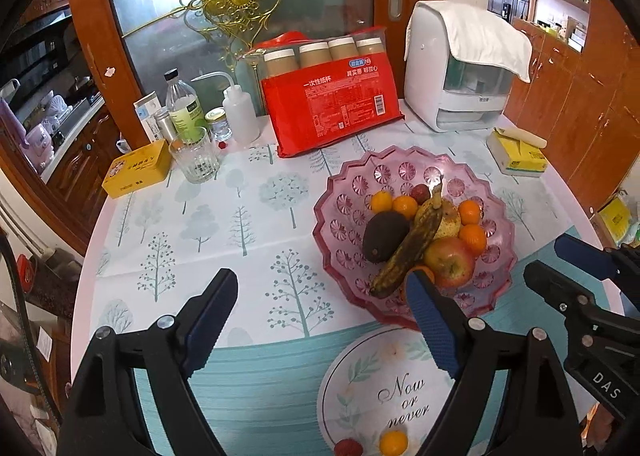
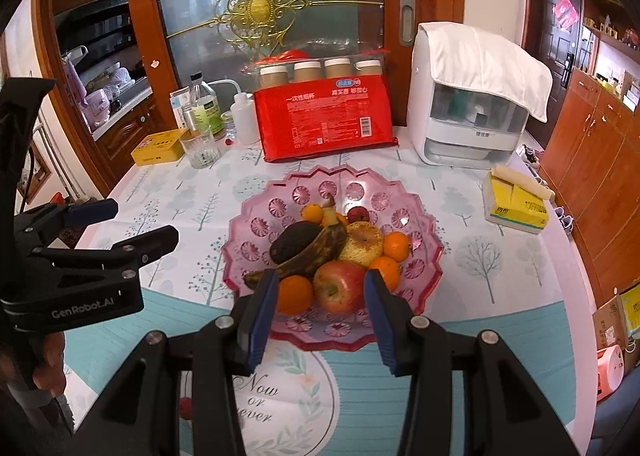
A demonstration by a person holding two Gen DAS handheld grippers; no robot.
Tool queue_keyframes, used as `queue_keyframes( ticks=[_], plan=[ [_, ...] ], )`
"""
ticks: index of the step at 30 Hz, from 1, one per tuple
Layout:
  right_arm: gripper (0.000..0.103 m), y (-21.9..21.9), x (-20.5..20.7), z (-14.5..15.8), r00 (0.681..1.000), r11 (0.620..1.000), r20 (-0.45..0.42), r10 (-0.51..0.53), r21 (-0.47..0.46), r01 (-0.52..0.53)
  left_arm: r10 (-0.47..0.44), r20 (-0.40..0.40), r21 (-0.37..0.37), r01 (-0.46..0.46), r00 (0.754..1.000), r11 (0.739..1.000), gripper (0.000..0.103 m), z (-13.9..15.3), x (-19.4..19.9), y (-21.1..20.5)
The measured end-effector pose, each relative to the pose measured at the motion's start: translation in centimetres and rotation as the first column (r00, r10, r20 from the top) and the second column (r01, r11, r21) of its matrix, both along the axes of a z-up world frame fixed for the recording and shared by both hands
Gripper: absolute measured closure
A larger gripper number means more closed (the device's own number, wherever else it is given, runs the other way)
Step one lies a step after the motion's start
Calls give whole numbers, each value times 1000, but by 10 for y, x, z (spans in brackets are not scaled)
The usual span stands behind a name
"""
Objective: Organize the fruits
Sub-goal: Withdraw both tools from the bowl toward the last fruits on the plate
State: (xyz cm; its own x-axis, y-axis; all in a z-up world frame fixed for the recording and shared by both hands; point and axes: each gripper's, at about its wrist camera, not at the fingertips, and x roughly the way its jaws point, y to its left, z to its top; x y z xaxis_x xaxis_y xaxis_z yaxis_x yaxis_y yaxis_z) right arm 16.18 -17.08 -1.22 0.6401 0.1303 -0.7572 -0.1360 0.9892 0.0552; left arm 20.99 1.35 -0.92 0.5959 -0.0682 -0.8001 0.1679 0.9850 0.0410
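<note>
Most of the fruit is already sitting in the pink bowl [image 2: 280, 192], which is standing near the middle of the bench [image 1: 240, 224], a little toward its near edge. A browned banana [image 2: 308, 256] is lying across a dark avocado [image 2: 296, 241], with a red apple [image 2: 340, 288], a yellowish pear [image 2: 362, 246] and several small oranges crowding around them.

Two pieces are still lying loose on the bench close to its near edge: a small orange [image 1: 394, 442] and a red lychee-like fruit [image 1: 348, 448], side by side just below the round "Now or never" print (both showing only at the bottom of the left wrist view).

The left gripper [image 1: 320, 320] is hanging above the bench beside the bowl with its fingers spread wide and nothing between them. The right gripper [image 2: 320, 316] is hovering at the bowl's near rim, its fingers partly apart and also gripping nothing; the apple and an orange [image 2: 294, 294] are showing in the gap, but they are lying in the bowl beyond the fingers.

The step in hand seems to be the pause between placements, with both grippers free. The next move probably calls for dropping one gripper toward the near edge, centring its fingers over one loose fruit, closing gently because it is small and round, then carrying it over the rim into a free spot.
</note>
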Motion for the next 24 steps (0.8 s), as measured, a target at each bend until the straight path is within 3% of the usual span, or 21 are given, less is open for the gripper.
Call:
queue_keyframes(
  ticks=[10,24],
  plan=[
    [58,19,-25,-17,999,1000,-39,15,12,-15,-12,-38,-6,12,999,1000,18,-17,-27,12],
    [58,35,-56,-73,985,999,-169,38,26,-34,-24,-150,13,26,988,1000,18,-72,-57,13]
  ],
)
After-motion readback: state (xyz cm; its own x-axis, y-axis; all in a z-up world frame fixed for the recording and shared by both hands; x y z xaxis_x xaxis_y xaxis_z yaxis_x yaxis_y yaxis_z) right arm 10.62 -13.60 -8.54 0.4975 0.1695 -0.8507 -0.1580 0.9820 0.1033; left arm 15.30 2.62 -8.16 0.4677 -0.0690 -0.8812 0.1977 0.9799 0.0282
